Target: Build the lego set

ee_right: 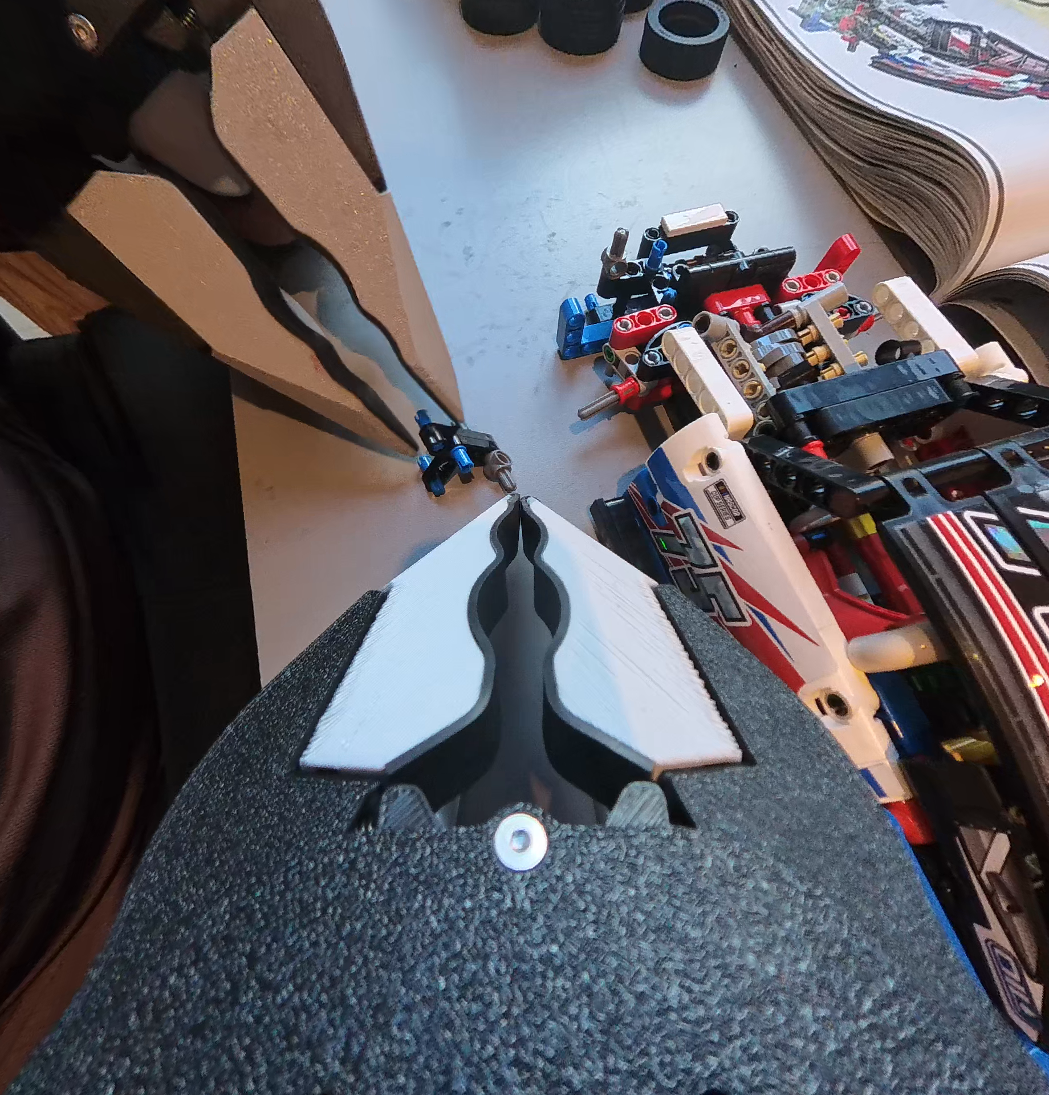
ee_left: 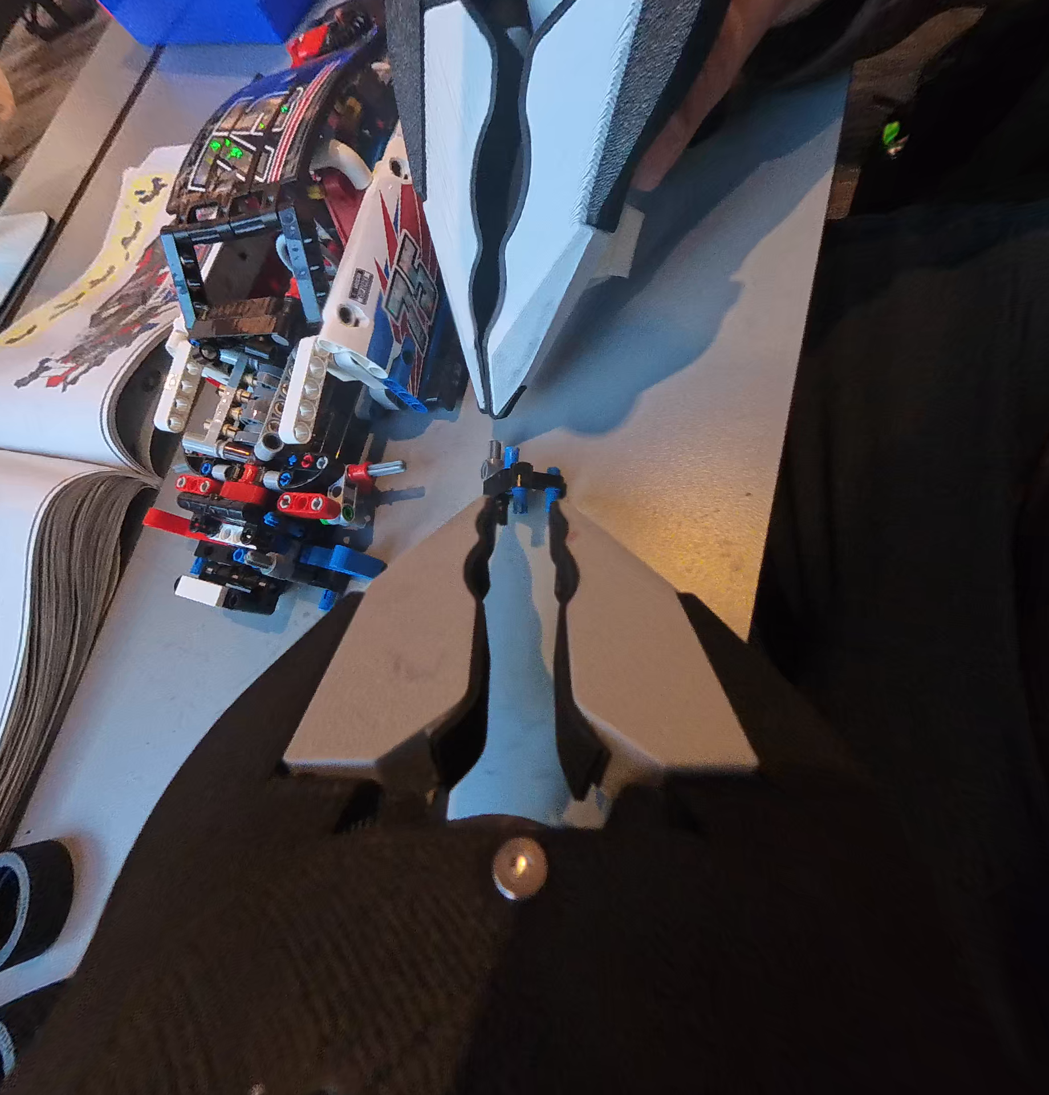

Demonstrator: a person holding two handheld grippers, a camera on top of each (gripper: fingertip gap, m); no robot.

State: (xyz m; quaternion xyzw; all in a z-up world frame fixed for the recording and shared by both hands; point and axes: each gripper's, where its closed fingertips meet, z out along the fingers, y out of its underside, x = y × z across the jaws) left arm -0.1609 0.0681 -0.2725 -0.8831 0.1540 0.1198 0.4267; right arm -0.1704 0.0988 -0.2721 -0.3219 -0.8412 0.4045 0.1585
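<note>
Gripped at the tips of the left gripper (ee_left: pixel 522 503) is a small black sub-assembly (ee_left: pixel 519 477) carrying blue pins and a grey axle pin; the fingers are closed narrowly onto its black body, with only the piece's width left between them. It is held just above the white table (ee_left: pixel 658 462), at about 3 o'clock from the front of the lego car (ee_left: pixel 285 355) in the left wrist view. The right gripper (ee_right: pixel 519 500) is seen with its tips pressed together and nothing between them, its point just beside the grey axle pin (ee_right: pixel 501 468) at 12 o'clock.

The step in hand is judged to be a seating or adjusting of that grey pin. It would be done well if the piece were kept steady and level by the left grip, and the closed right tips were brought squarely along the pin's axis, so that the blue pins (ee_right: pixel 460 455) are not knocked loose. A sideways push should be avoided, since the hold is only on a thin part.

Large numerals and a small printed sticker are borne by the white side panel (ee_right: pixel 741 533); their content is left unstated. An open instruction booklet (ee_left: pixel 66 367) is lying at 9 o'clock of the car, and black tyres (ee_right: pixel 682 35) are standing near it.
</note>
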